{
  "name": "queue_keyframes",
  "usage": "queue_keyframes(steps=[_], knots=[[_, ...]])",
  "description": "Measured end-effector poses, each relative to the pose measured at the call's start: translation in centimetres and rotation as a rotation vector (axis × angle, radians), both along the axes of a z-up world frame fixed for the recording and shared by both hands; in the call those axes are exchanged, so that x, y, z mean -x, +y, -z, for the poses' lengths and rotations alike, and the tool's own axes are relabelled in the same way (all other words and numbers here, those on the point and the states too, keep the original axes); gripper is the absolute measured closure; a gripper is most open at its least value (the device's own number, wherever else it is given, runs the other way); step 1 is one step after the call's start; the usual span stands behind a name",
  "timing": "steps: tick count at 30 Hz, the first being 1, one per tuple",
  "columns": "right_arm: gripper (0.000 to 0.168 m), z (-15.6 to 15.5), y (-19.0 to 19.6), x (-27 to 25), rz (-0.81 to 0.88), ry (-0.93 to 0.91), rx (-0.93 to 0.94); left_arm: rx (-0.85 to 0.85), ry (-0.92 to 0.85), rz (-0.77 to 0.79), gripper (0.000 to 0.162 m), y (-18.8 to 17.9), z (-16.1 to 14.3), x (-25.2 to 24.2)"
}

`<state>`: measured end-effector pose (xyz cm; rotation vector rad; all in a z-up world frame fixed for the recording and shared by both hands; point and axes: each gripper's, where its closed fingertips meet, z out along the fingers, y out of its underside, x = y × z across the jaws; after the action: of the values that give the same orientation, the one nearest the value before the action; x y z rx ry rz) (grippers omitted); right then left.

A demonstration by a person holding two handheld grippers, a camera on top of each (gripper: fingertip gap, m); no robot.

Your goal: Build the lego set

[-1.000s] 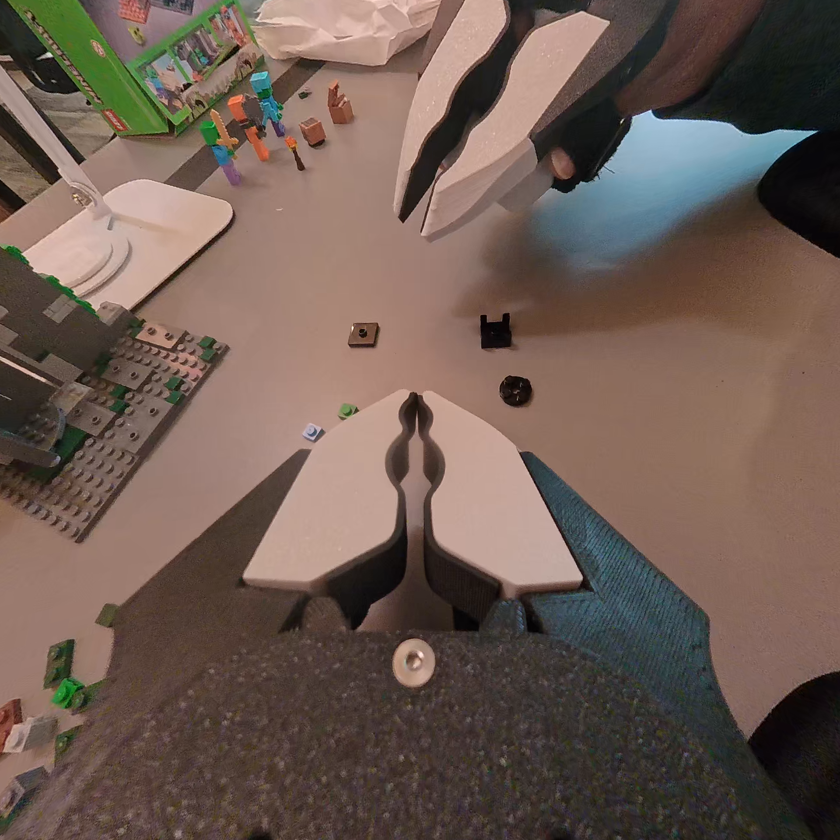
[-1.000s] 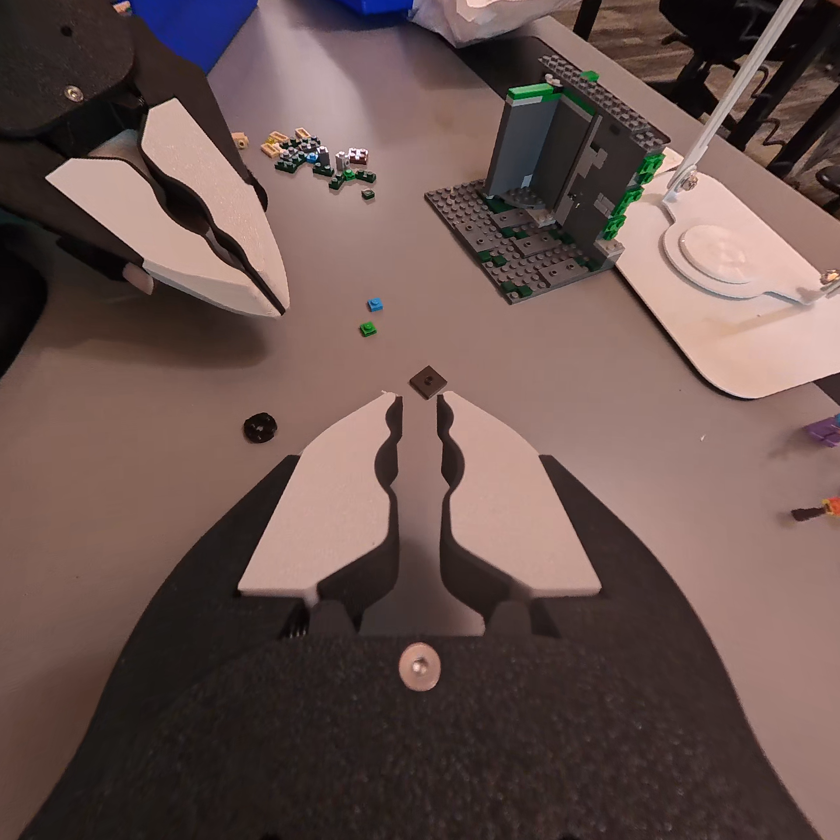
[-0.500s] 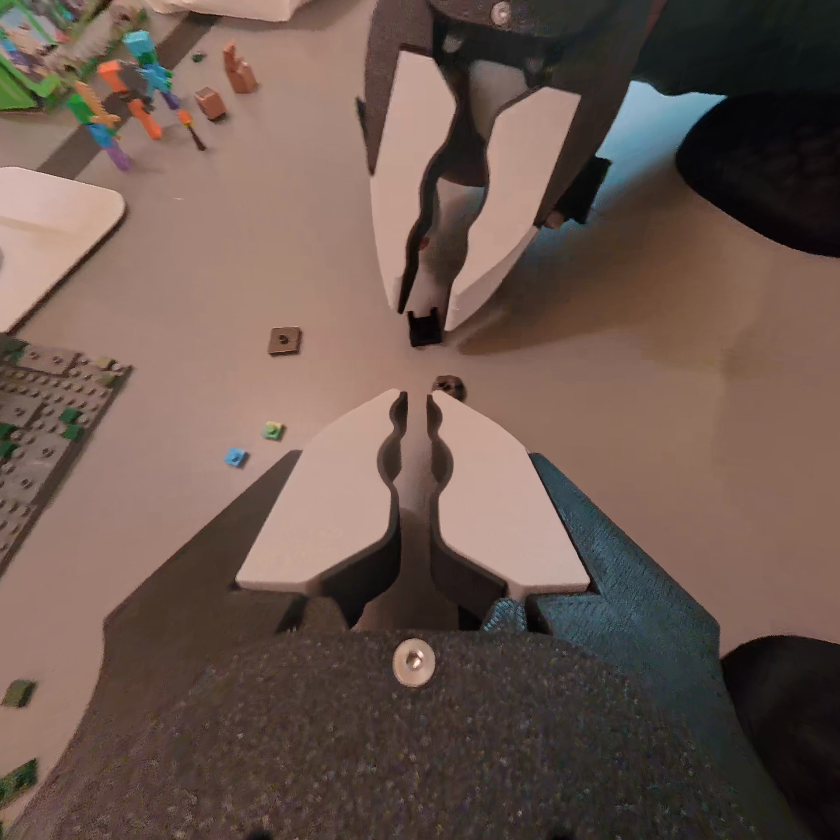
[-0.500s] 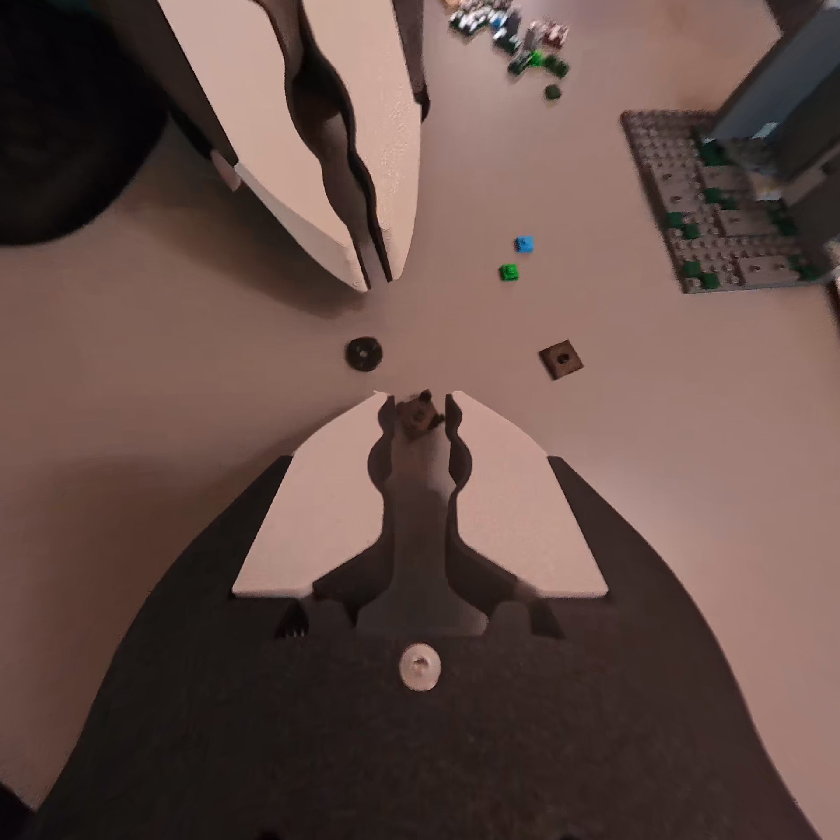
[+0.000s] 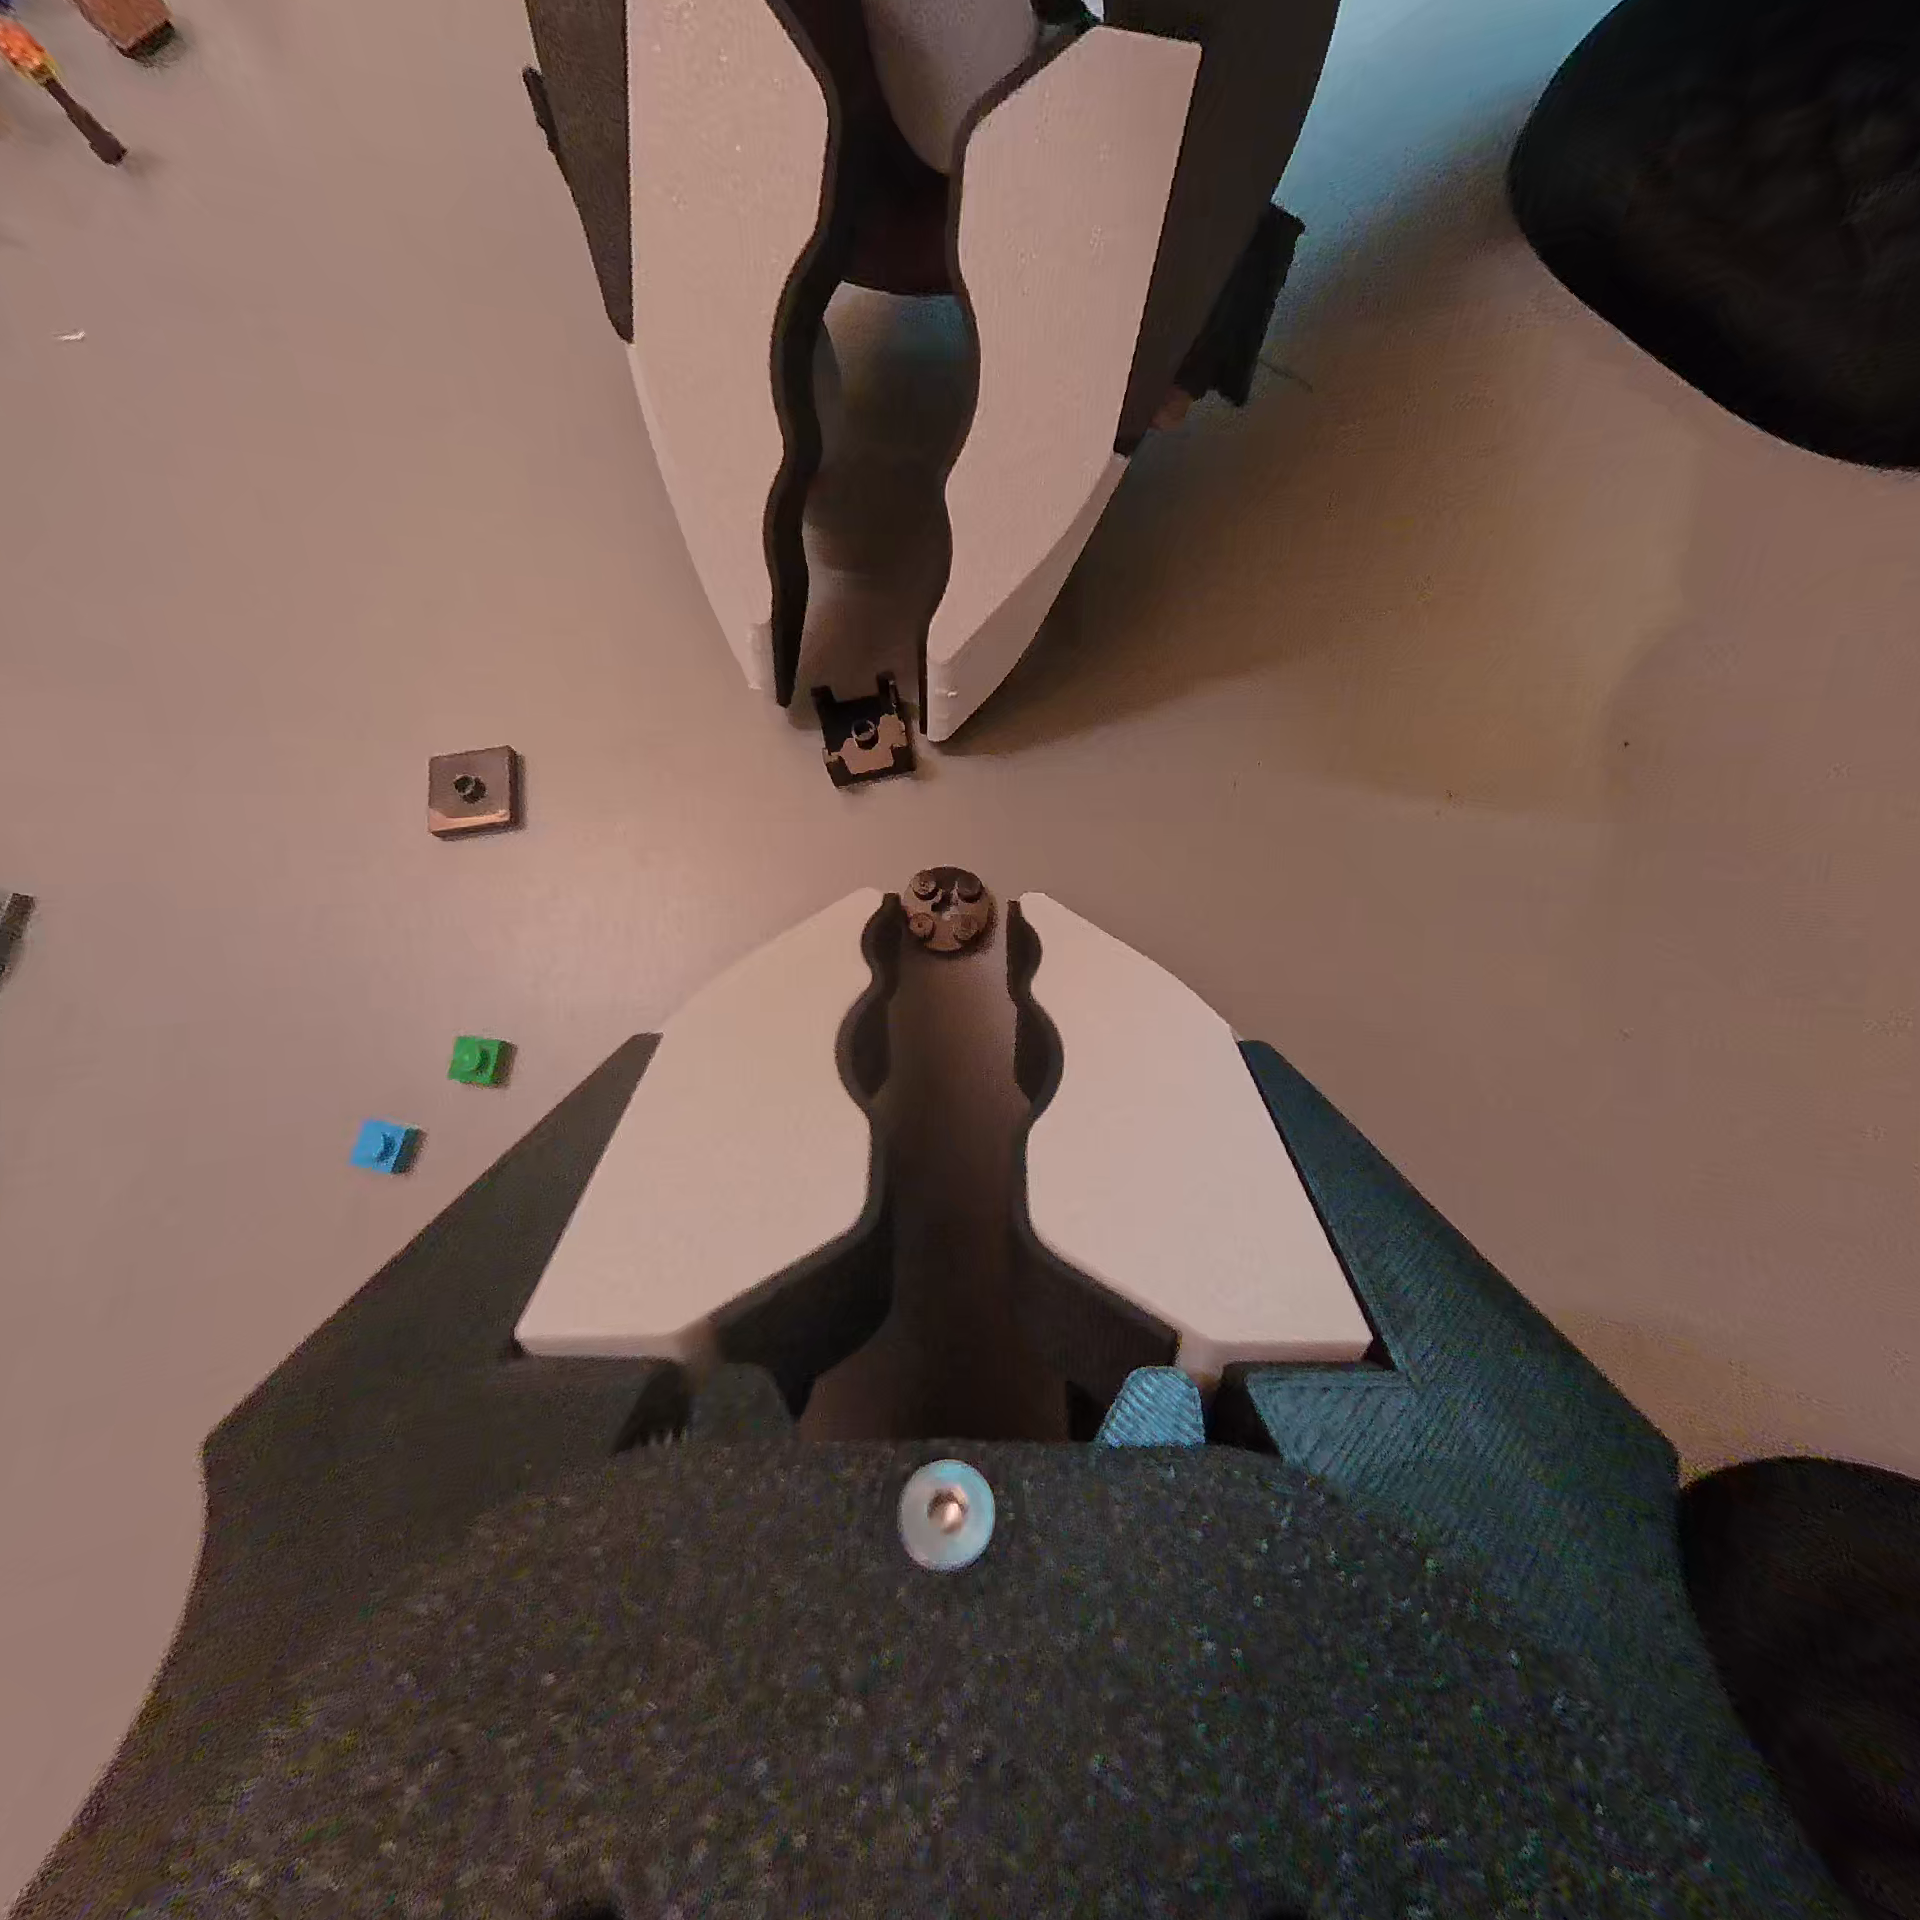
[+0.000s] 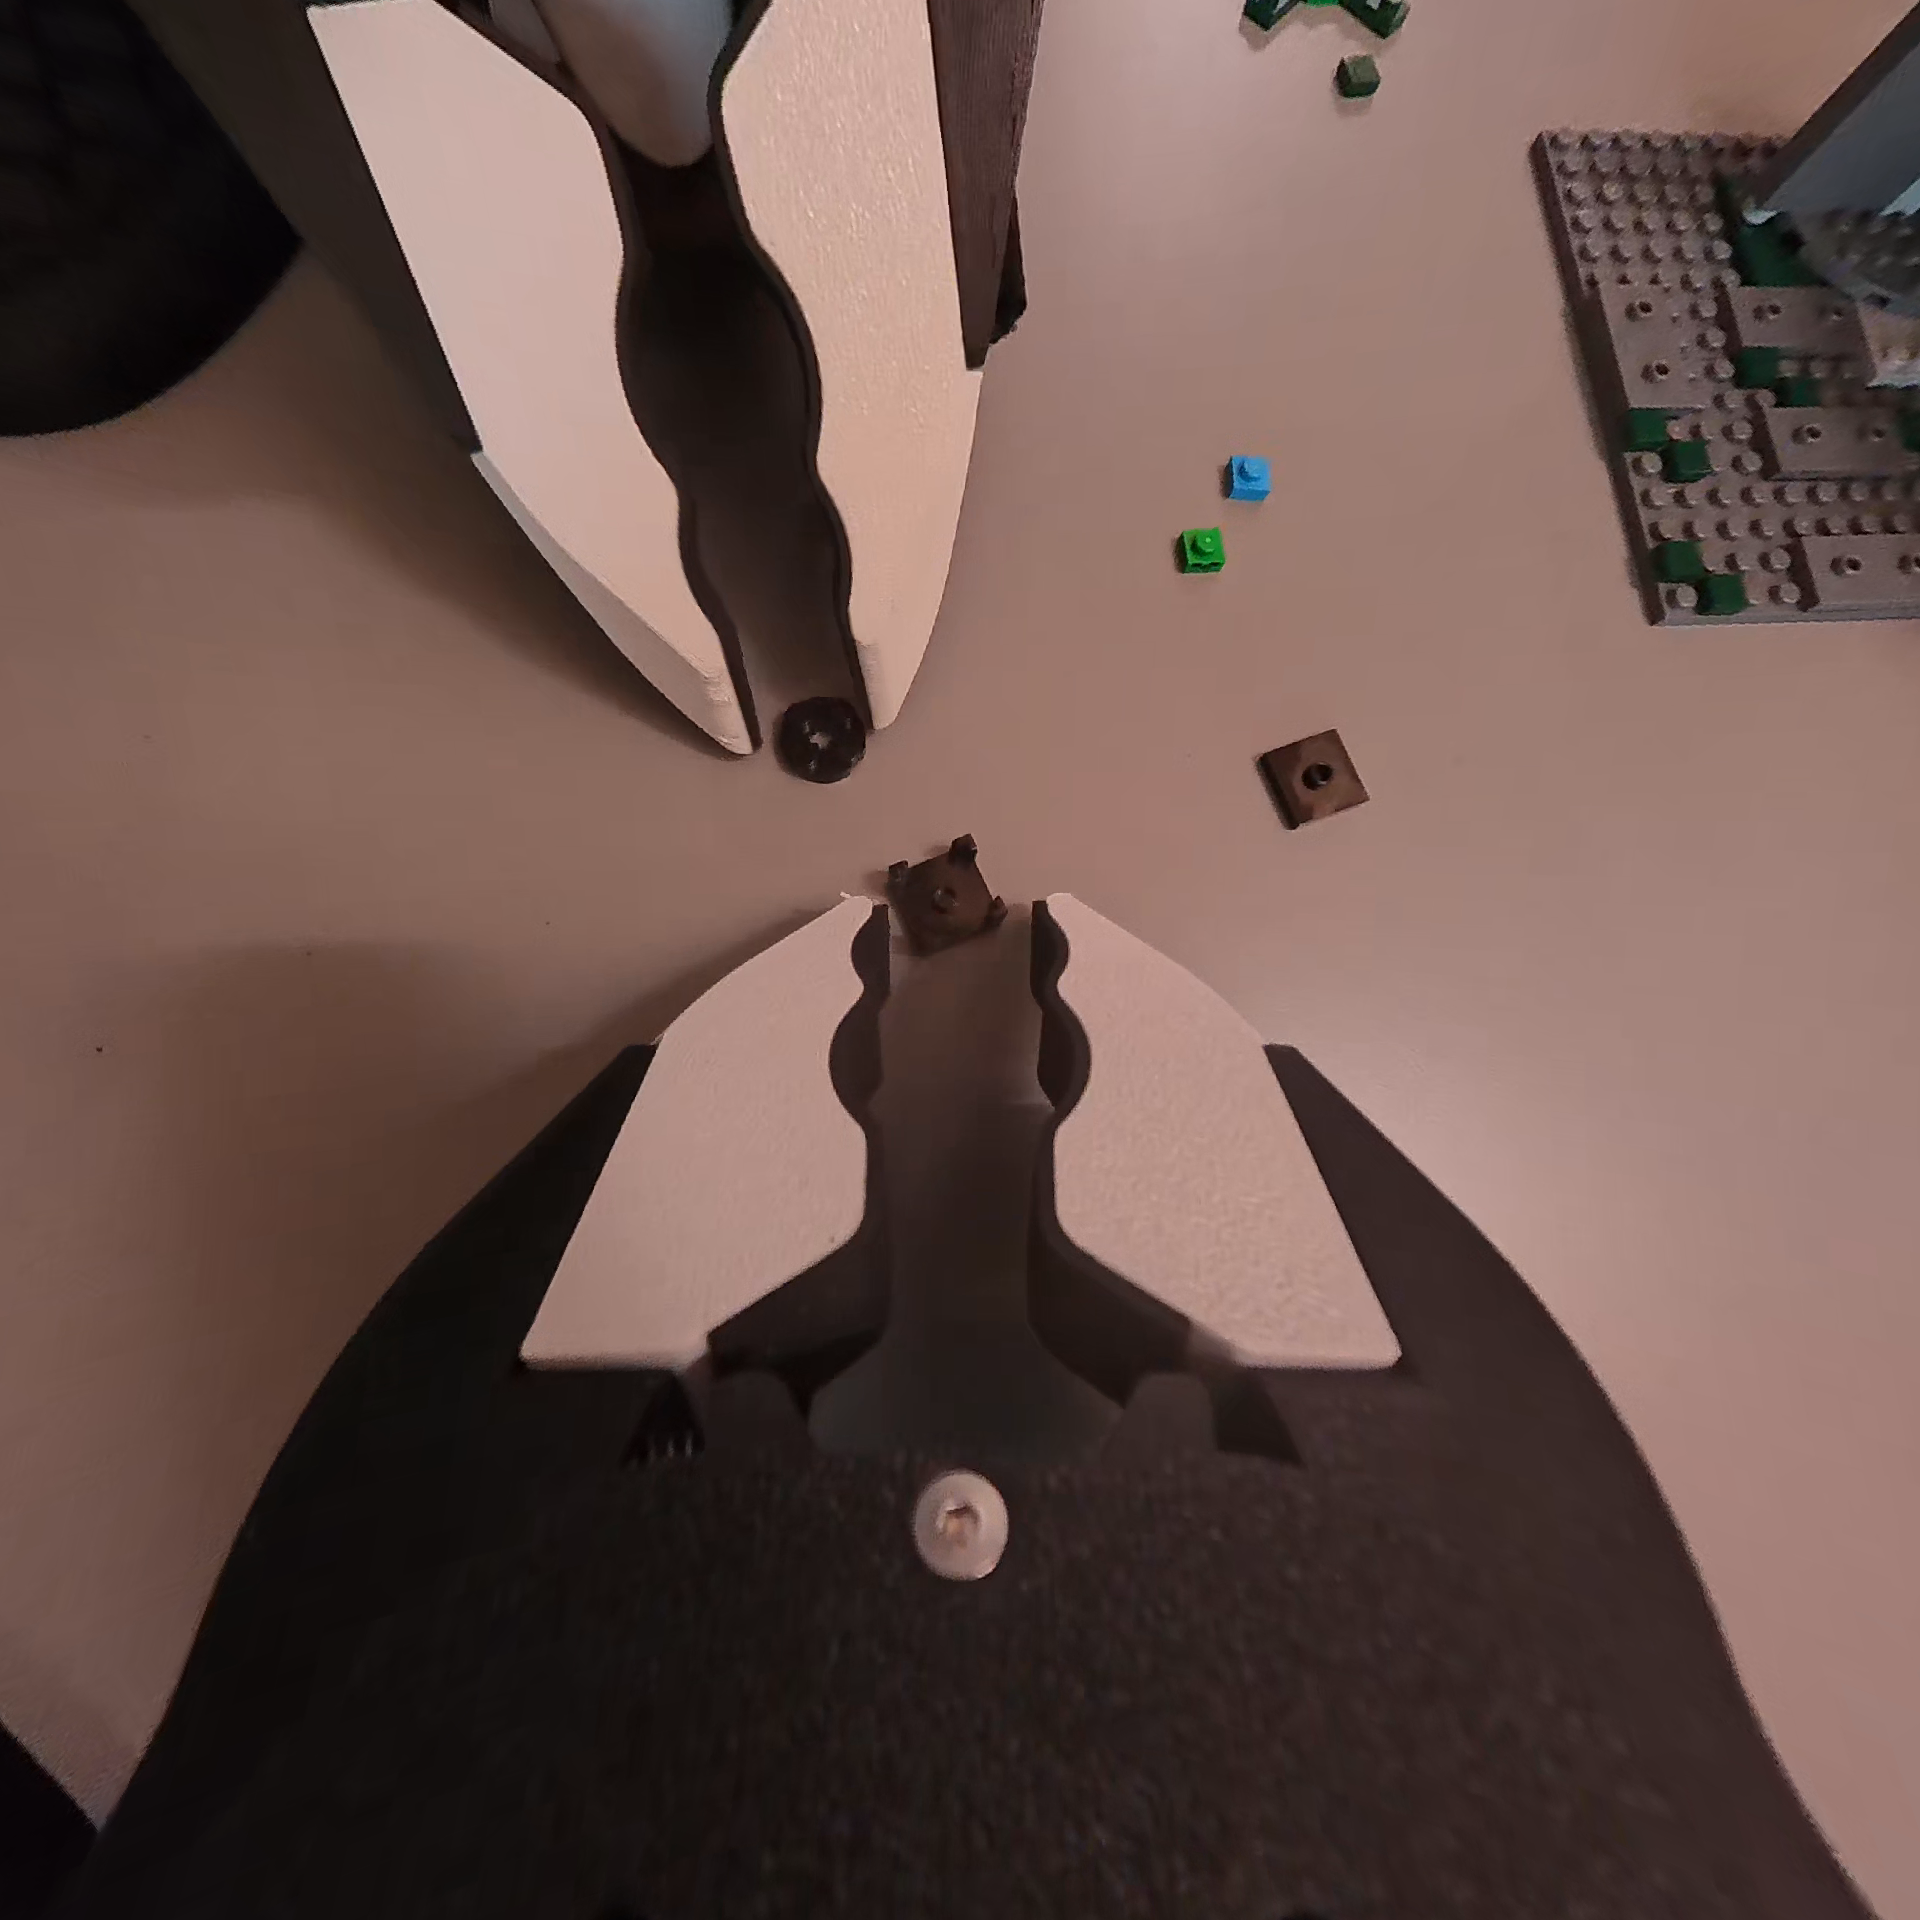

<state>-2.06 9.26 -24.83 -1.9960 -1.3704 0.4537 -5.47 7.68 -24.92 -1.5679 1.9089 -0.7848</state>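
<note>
In the left wrist view my left gripper (image 5: 951,909) is open and low over the grey table (image 5: 1351,831). A small round black piece (image 5: 945,922) lies between its fingertips, with a gap on each side. My right gripper (image 6: 956,912) is open too. A small square black piece with corner clips (image 6: 948,902) lies between its tips, skewed, and the pads do not press on it. Each view shows the other gripper facing it: the right gripper (image 5: 854,691) at the square piece (image 5: 868,732), the left gripper (image 6: 810,717) at the round piece (image 6: 821,738).
A dark square plate (image 5: 473,792) (image 6: 1312,777), a green stud (image 5: 480,1060) (image 6: 1202,550) and a blue stud (image 5: 385,1145) (image 6: 1248,478) lie loose beside the grippers. The grey baseplate (image 6: 1683,312) with the build is at the right wrist view's upper right. My right tips are roughly 6 cm from the dark square plate (image 6: 1312,777). The left camera catches it too, in the left wrist view (image 5: 471,781).
Both grippers came down to the table and toward each other. The left opened from shut and now straddles the round piece. The right opened wider around the square piece.
</note>
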Motion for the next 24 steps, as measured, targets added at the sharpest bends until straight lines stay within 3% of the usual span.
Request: queue_keyframes(steps=[13,14,17,24], knots=[[0.143,0.07,-0.22,0.4,-0.028,0.007,0.031,-0.024,0.005,-0.013,0.148,0.14,-0.15,0.07],[0.143,0.07,-0.24,0.42,-0.03,0.005,0.032,-0.026,0.002,-0.017,0.158,0.23,-0.25,0.1],[0.145,0.07,-0.28,0.51,-0.036,0.004,0.028,-0.032,-0.016,-0.026,0.162,0.4,-0.64,0.04],[0.146,0.09,-0.3,0.53,-0.035,0.006,0.023,-0.044,-0.01,-0.024,0.161,0.34,-0.5,0.23]])
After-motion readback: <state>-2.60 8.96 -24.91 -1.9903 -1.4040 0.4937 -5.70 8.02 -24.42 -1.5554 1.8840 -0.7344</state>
